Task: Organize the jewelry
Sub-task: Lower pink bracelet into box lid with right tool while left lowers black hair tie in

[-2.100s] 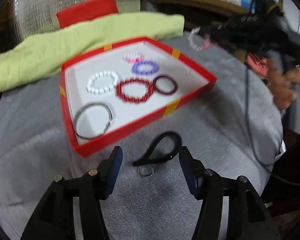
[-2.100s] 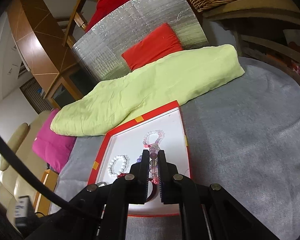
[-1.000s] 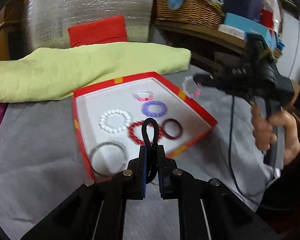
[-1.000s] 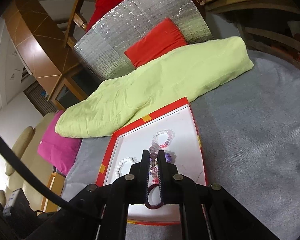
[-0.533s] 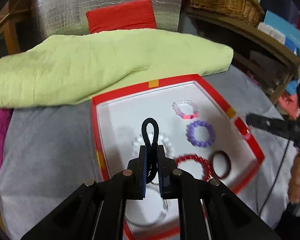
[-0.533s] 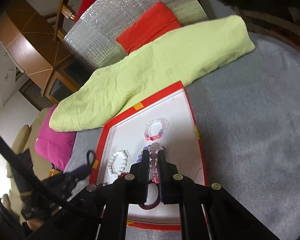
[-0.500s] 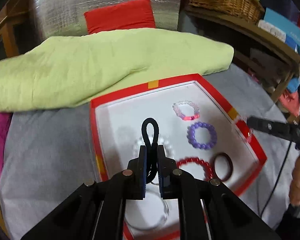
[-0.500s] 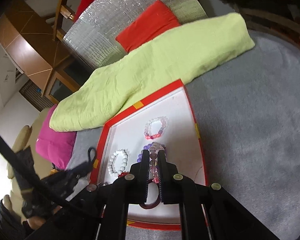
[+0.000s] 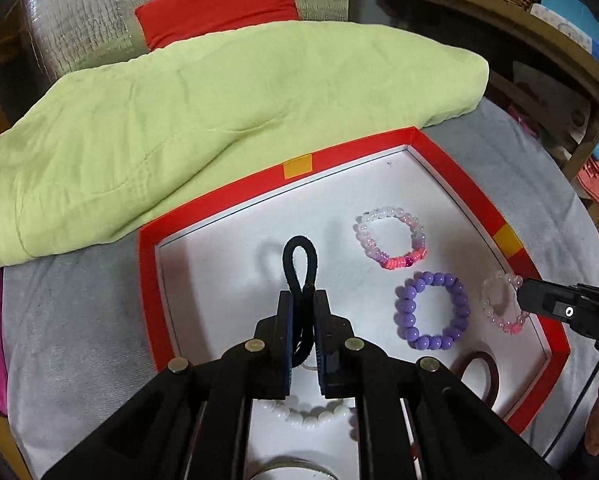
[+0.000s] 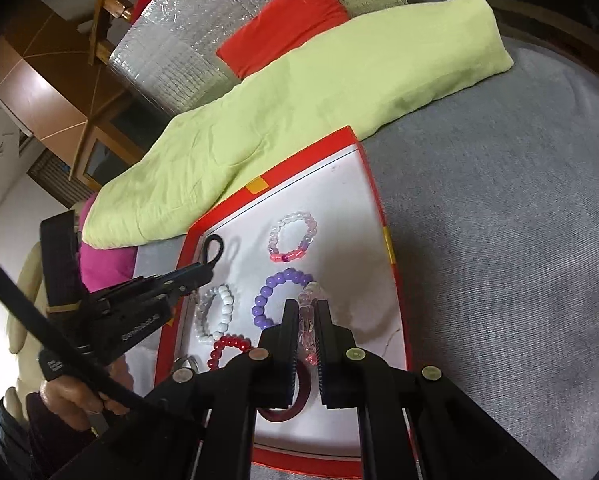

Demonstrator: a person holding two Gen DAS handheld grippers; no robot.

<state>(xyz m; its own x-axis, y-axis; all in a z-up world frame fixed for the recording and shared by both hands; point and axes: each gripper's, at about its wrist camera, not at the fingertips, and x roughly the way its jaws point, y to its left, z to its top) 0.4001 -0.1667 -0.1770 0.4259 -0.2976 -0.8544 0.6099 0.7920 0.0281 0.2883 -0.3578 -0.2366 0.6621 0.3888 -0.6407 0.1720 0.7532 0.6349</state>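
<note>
A: What has the left claw (image 9: pixel 302 298) got?

B: A black cord loop (image 9: pixel 299 258), soft and matte like a hair tie. The two flat fingers are pressed together on its lower part, and the rounded upper end stands up above the tips, over the white floor of the red tray (image 9: pixel 363 152). Its shadow falls on the floor just behind it.

A: And the right claw (image 10: pixel 308 312)?

B: Closed as well, on a clear beaded bracelet (image 10: pixel 308 320). The beads are glassy and pale, with a few pink ones low between the fingers. In the left wrist view the same bracelet hangs as a small ring at the claw's tip, over the tray's right rim.

A: What lies in the tray?

B: A shallow cardboard tray, red walls with yellow tape patches, smooth white inside. A pink-and-clear bracelet (image 9: pixel 391 237) lies flat toward the far right, round beads fading from frosted white to bright pink. Just nearer is a purple bracelet (image 9: pixel 431 311) of glossy opaque beads. A white bead bracelet (image 10: pixel 216 312) sits left of the purple one, a red bead bracelet (image 10: pixel 229 348) nearer still, and a dark maroon bangle (image 9: pixel 481 376), smooth and solid, is partly hidden behind the fingers. A thin metal ring shows at the near edge, mostly hidden.

A: What is under it all?

B: A desk under a grey cloth (image 10: pixel 499 240) with a fine ribbed weave. A rumpled lime-green quilt (image 9: pixel 219 112) touches the tray's far rim, with a red cushion (image 9: pixel 219 8) and crinkled silver foil sheet behind.
</note>
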